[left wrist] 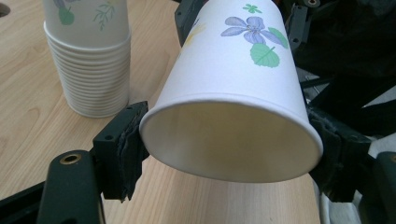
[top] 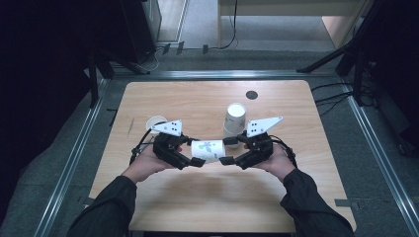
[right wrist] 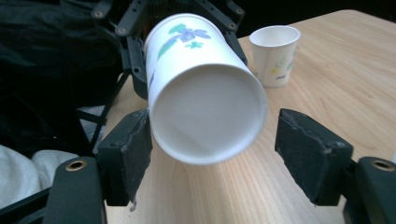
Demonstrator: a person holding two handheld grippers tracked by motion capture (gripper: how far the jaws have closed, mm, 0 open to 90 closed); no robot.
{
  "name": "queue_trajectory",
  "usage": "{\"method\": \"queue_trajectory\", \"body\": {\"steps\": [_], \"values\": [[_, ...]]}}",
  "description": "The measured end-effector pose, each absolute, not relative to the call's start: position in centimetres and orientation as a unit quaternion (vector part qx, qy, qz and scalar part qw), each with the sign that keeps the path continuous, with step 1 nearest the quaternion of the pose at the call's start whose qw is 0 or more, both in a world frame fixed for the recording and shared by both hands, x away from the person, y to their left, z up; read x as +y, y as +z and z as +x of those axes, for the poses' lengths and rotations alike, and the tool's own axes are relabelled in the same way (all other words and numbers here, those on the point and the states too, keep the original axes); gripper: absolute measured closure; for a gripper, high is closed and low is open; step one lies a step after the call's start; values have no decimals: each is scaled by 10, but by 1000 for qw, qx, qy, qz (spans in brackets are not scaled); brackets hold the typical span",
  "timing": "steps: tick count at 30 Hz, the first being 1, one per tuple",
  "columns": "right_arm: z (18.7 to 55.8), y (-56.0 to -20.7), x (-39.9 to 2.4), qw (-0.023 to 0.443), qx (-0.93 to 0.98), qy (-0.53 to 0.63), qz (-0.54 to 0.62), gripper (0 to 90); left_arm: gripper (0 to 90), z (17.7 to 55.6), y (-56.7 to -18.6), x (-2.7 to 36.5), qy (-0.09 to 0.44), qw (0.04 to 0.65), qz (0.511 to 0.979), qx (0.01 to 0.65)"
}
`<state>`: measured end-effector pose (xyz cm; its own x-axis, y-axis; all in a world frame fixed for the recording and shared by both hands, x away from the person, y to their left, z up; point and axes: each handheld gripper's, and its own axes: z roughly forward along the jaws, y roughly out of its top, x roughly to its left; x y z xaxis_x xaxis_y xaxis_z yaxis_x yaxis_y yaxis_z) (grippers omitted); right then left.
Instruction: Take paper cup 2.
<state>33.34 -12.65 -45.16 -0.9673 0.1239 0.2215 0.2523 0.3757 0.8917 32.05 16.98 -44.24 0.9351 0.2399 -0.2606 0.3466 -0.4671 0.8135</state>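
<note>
A white paper cup with a flower print (top: 207,150) lies on its side in the air between my two grippers, above the wooden table (top: 207,202). My left gripper (top: 193,153) is shut on its mouth end; in the left gripper view both pads (left wrist: 128,144) press the wide rim of the cup (left wrist: 233,70). My right gripper (top: 228,150) stands open around the cup's base. In the right gripper view the base (right wrist: 205,112) sits between the jaws, close by the left pad (right wrist: 133,149) and with a clear gap to the right one.
An upside-down stack of several matching cups (top: 234,118) stands just behind the right gripper, also in the left gripper view (left wrist: 91,70). A single upright cup (top: 157,122) (right wrist: 274,53) stands behind the left hand. A dark round hole (top: 252,95) marks the table's far side.
</note>
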Motion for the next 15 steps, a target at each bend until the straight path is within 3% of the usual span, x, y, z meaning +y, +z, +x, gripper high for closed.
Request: {"method": "queue_trajectory", "body": {"steps": [15], "values": [[335, -456, -122, 45, -839, -528, -124, 263, 230, 336, -420, 159, -49, 382, 908, 164]]}}
